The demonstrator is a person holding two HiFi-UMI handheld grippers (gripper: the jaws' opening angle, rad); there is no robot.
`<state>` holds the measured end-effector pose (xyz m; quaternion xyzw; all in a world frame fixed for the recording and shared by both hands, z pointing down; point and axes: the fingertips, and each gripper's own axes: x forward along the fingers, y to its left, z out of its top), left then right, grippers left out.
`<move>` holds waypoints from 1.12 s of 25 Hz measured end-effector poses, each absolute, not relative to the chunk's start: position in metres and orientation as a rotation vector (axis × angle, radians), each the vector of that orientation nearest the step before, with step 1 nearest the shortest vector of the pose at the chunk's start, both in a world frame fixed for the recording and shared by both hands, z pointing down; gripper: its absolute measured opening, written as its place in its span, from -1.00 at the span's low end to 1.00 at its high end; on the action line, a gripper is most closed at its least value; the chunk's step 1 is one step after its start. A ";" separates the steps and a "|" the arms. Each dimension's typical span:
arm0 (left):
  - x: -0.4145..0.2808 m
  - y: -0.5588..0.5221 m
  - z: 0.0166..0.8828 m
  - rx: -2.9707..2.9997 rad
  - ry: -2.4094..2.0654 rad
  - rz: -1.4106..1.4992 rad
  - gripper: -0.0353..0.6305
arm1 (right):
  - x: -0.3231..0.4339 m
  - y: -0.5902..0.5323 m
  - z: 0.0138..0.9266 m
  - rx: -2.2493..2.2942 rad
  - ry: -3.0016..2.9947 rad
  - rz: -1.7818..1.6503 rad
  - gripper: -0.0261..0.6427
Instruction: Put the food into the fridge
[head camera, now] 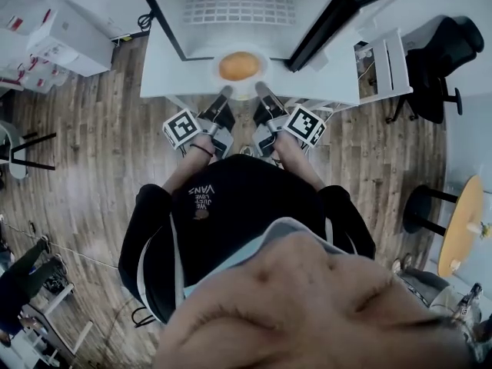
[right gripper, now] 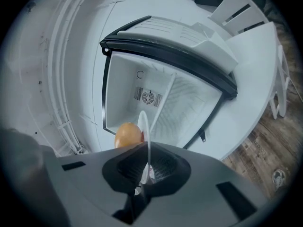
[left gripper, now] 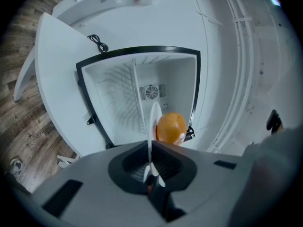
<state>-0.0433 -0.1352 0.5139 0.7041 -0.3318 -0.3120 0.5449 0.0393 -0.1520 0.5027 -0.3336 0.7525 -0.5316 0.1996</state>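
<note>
The food point(head camera: 239, 66), a round orange piece, sat on a white plate point(head camera: 244, 93) held just in front of the open fridge point(head camera: 177, 6), not yet inside. The left gripper point(head camera: 224, 92) and right gripper point(head camera: 261, 89) were each clamped on the plate's rim, on opposite sides. Done well, both would advance together with the plate kept level so the food could not roll, clear of the fridge door point(head camera: 338, 18). The fridge held only a wire shelf point(head camera: 238, 6).

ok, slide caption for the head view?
The left claw and right claw grip a round white plate bearing a round orange food item before the open white fridge.
</note>
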 end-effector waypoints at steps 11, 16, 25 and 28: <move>-0.027 -0.157 0.514 1.648 -0.849 -0.805 -0.81 | 0.053 -0.180 0.504 -0.842 2.167 -1.521 -0.86; -0.027 -0.165 0.511 1.644 -0.866 -0.826 -0.82 | 0.055 -0.190 0.505 -0.838 2.183 -1.531 -0.86; -0.032 -0.192 0.511 1.634 -0.860 -0.816 -0.82 | 0.052 -0.216 0.506 -0.860 2.173 -1.542 -0.86; -0.036 -0.201 0.511 1.643 -0.857 -0.802 -0.82 | 0.047 -0.224 0.504 -0.858 2.160 -1.538 -0.86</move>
